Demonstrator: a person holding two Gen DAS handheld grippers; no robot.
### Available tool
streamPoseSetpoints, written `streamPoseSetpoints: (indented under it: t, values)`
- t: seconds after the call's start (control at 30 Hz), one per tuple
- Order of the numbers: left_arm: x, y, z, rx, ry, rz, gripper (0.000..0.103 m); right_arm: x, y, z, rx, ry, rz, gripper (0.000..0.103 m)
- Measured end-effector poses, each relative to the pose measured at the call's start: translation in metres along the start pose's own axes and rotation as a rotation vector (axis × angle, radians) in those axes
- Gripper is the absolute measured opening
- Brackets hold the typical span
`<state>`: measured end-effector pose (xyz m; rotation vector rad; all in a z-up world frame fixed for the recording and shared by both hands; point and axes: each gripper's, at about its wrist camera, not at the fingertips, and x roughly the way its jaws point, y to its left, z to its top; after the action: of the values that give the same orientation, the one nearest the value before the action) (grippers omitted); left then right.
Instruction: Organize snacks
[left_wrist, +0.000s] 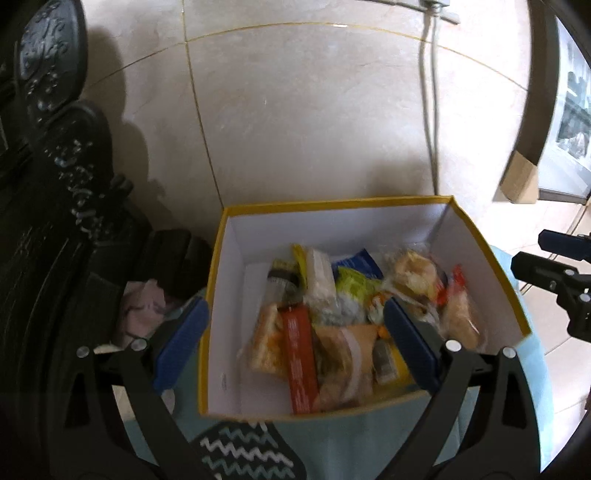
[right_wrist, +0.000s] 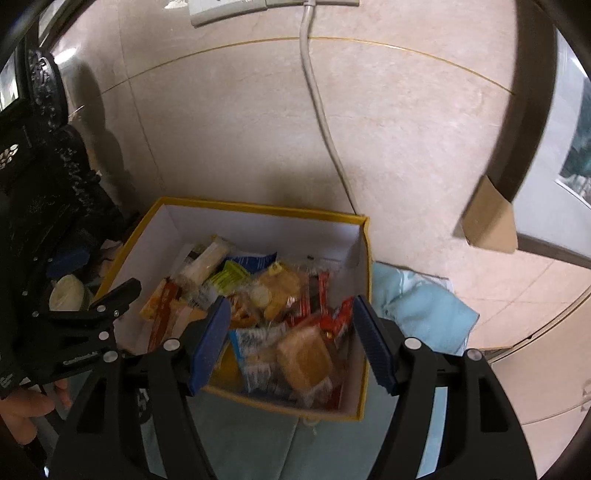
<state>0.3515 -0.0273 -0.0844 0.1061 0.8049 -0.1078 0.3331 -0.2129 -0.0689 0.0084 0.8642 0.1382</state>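
A yellow-rimmed box (left_wrist: 218, 266) with white inner walls stands on a light blue cloth (left_wrist: 373, 439) and holds several wrapped snacks (left_wrist: 332, 317). My left gripper (left_wrist: 295, 343) is open and empty, hovering over the box's near edge, one blue pad outside the left wall and one over the snacks. In the right wrist view the same box (right_wrist: 365, 291) is full of snacks (right_wrist: 280, 317). My right gripper (right_wrist: 291, 343) is open and empty just above the near snacks, among them a bread-like pack (right_wrist: 304, 356).
Black patterned shoes (left_wrist: 55, 122) lie left of the box. A white cable (right_wrist: 321, 118) runs across the tiled floor behind it. A cardboard piece (right_wrist: 487, 221) sits at the right. The right gripper's body (left_wrist: 561, 277) shows at the left view's right edge.
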Motion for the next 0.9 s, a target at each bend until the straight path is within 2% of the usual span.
streamPoseSetpoints:
  t: [0.2, 0.33, 0.37, 0.9]
  values:
    - [-0.024, 0.000, -0.016, -0.003, 0.016, 0.011, 0.097, -0.024, 0.003, -0.022, 0.020, 0.004, -0.013, 0.069]
    - [-0.042, -0.007, -0.035, 0.014, 0.025, 0.009, 0.097, -0.043, 0.008, -0.044, 0.012, 0.008, -0.012, 0.069]
    - [-0.047, -0.008, -0.040, 0.012, 0.027, 0.008, 0.097, -0.046, 0.008, -0.049, 0.010, 0.028, -0.005, 0.069]
    - [-0.123, -0.015, -0.119, -0.022, 0.045, -0.001, 0.097, -0.112, 0.015, -0.129, 0.035, 0.033, -0.006, 0.069]
